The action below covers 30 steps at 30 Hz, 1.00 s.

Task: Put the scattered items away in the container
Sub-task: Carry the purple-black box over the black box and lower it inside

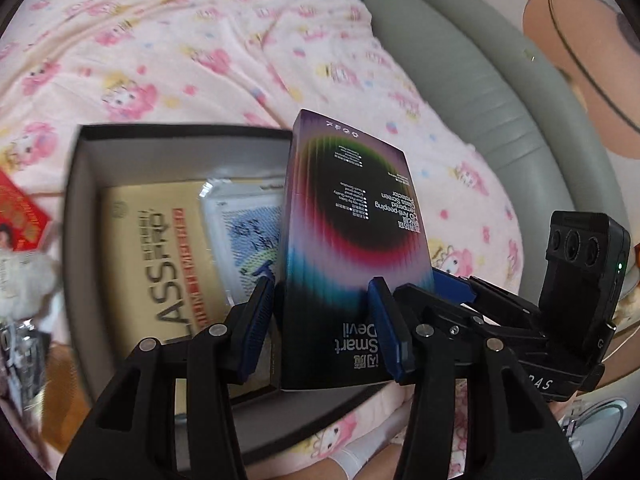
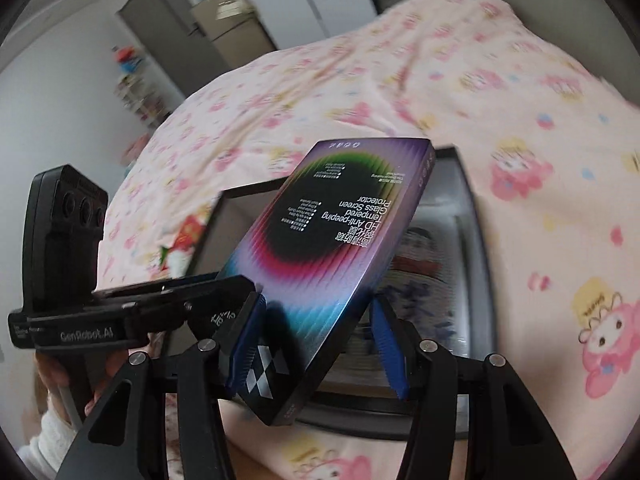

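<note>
A bed with a pink cartoon-print blanket fills the background, and an open grey container lies on it. Both grippers grasp the same screen protector box, which hangs tilted above the container. The left hand-held gripper clamps its near end between the blue pads. The right hand-held gripper holds it from the other side. A gold box and a clear packet lie inside the container.
</note>
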### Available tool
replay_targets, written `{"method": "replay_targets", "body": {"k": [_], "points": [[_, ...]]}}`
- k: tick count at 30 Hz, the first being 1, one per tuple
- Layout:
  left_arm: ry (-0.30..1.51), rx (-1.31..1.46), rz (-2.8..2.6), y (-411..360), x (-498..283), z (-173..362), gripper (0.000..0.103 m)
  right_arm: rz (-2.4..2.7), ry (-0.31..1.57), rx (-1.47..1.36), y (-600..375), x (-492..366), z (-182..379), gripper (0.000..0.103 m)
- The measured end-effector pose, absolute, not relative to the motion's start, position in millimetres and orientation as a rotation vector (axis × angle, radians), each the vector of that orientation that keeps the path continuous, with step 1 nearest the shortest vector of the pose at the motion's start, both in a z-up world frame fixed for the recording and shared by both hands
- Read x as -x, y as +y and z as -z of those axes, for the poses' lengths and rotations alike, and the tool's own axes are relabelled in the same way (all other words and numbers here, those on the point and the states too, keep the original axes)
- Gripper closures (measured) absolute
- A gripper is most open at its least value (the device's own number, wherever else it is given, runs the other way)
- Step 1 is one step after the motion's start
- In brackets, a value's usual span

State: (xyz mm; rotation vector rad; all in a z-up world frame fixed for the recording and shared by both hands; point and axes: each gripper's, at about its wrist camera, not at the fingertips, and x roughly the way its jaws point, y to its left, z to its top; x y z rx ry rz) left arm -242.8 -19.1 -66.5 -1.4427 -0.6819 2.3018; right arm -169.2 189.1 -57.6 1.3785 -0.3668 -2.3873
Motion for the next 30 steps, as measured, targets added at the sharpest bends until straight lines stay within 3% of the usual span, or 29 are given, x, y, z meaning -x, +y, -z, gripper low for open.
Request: {"method": "replay_targets", "body": {"k": [5,14,19,30], "points": [[-0.673,1.527,-2.253,-7.9,242.7,101.0,0.053,2.321,-0.449,-1.518,203.8,178.0,95.0,0.054],[-0.726,1.579,-2.187,-11.4,238.4,121.2,0.051,2.314,-0.420,-1.567,190.8,181.8,106.6,0.057],[-0.681,1.617,-2.228,-12.4,236.9,122.7,0.055,2.282,-0.448,-1.589,197.3,180.8,114.1,0.064],[-0.645,1.651,-2.239,-7.4,234.6,127.5,0.055,2.282,-0.408,-1.617,192.0,182.5,121.6,0.064]]}}
